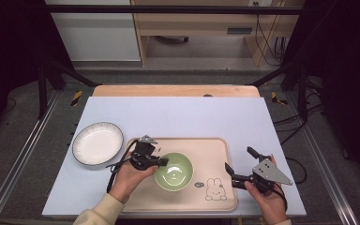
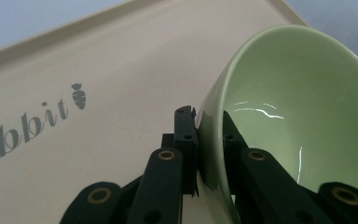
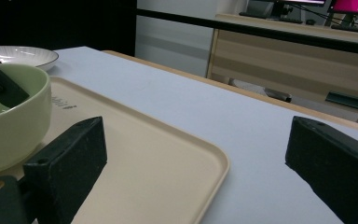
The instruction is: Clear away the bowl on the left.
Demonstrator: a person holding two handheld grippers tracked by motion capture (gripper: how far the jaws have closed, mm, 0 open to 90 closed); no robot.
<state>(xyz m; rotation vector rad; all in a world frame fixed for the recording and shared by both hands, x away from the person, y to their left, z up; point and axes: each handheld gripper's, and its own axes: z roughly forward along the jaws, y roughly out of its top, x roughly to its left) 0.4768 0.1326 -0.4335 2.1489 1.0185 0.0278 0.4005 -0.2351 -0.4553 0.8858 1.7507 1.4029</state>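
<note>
The left gripper (image 1: 161,161) pinches the rim of the green bowl (image 1: 174,171), likely glazed, stiff, slippery and fragile, while the right gripper (image 1: 240,164) waits released.

I see the table (image 1: 178,115) covered by a pale blue-grey sheet, its wooden edge (image 1: 176,90) showing at the far side. Grey carpet floor (image 1: 18,140) lies left and right of it, crossed by metal rails (image 1: 16,161). Black frame bars (image 1: 168,8) run across the far top. Beyond stands a light wooden desk (image 1: 201,21) with cables (image 1: 269,42) hanging at its right, and a white cabinet (image 1: 93,33) at far left. Both outer sides are dark.
</note>
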